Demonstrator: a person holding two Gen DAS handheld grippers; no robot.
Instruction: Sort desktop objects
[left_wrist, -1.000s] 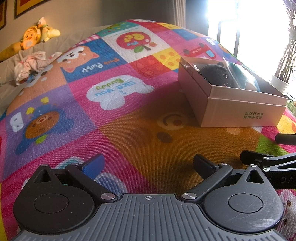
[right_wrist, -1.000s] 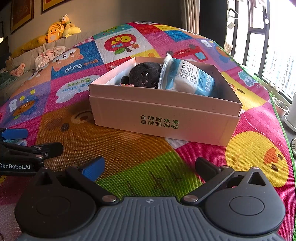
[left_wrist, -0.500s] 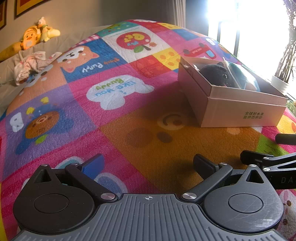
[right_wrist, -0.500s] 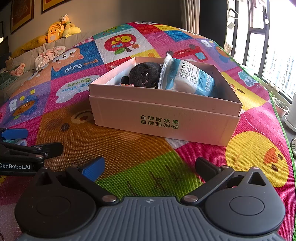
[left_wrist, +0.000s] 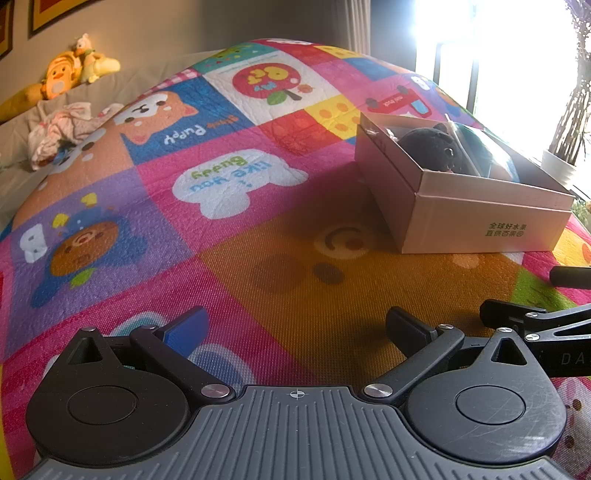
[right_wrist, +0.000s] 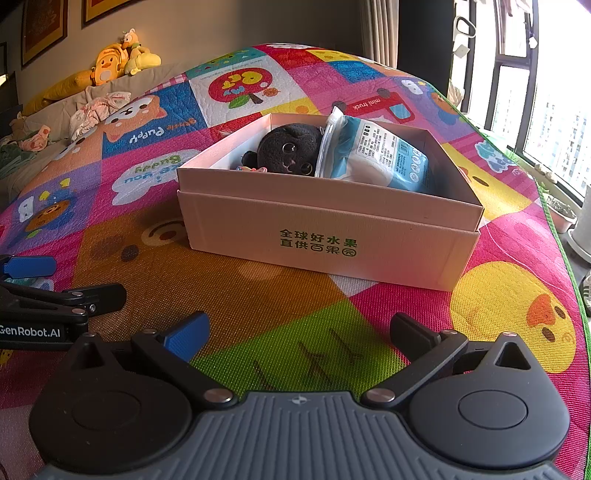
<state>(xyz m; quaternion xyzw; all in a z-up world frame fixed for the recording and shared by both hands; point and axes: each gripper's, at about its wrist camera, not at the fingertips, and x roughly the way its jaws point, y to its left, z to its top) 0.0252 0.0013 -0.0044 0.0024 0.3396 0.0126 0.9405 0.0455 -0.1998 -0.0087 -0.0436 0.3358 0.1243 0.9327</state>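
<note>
Left gripper (left_wrist: 295, 328), right gripper (right_wrist: 300, 332): jaws spread wide, empty, side by side.
</note>
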